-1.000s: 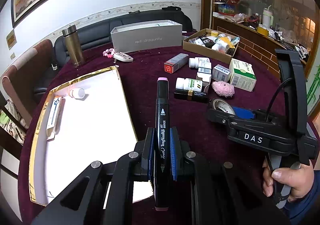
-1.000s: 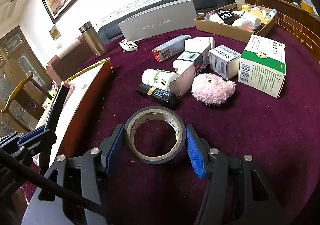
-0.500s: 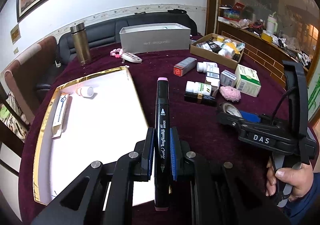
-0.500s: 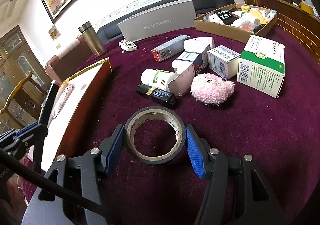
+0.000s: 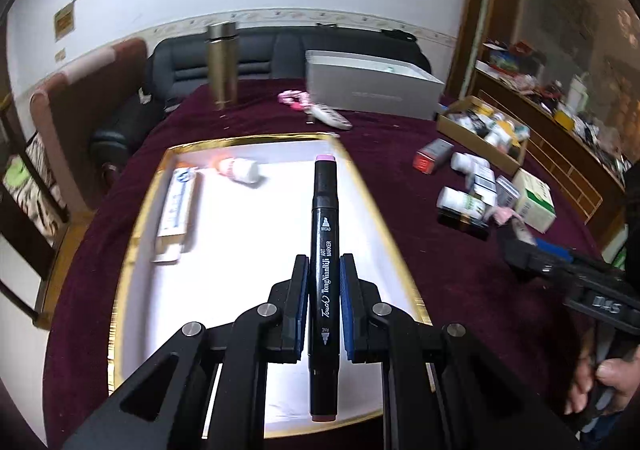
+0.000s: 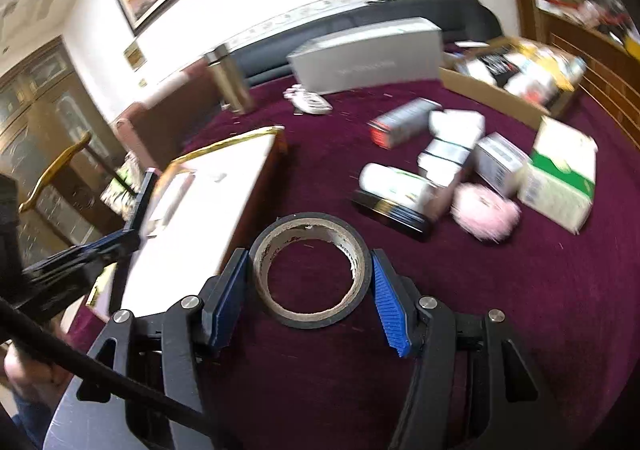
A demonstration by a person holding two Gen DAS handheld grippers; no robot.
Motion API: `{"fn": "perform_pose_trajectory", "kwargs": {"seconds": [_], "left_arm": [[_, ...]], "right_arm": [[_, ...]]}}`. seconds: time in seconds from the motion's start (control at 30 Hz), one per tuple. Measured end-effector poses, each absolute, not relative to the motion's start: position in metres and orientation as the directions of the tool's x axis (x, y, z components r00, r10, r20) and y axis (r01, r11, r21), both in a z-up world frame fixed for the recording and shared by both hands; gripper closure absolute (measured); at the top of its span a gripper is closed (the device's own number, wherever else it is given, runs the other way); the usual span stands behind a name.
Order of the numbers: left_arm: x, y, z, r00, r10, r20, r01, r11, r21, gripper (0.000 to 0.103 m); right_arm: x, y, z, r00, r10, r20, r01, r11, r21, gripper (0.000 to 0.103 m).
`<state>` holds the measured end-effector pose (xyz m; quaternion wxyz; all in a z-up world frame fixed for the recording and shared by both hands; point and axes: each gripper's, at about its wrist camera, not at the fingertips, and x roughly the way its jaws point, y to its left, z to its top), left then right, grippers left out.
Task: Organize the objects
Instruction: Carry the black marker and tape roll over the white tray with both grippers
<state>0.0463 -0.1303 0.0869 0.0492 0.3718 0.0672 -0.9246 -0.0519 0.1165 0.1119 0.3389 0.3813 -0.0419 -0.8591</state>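
While I hold both tools over the table:
Left gripper (image 5: 324, 304): pinches my black marker (image 5: 324, 270) above the tray.
Right gripper (image 6: 308, 298): pads press the tape roll (image 6: 310, 274).
Gold-rimmed tray (image 5: 372, 194): white bottle (image 5: 240, 170), flat box (image 5: 176, 210).
Cardboard box (image 5: 452, 126): assorted bottles.
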Motion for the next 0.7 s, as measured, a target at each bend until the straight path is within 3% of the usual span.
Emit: {"fn": "perform_pose_trajectory", "kwargs": {"seconds": [0.4, 0.7], "left_arm": [[0.016, -0.211, 0.078, -0.643, -0.042, -0.765, 0.232, -0.962, -0.142, 0.091], [-0.041, -0.238, 0.058, -0.527, -0.03, -0.849, 0.325, -0.931, -0.168, 0.091]], "right_arm": [[-0.068, 0.002, 0.147, -0.321, -0.663, -0.676, 0.679, -0.659, 0.324, 0.044], [-0.134, -0.067, 0.121, -0.25, -0.582, -0.774, 0.628, -0.706, 0.328, 0.044]]}}
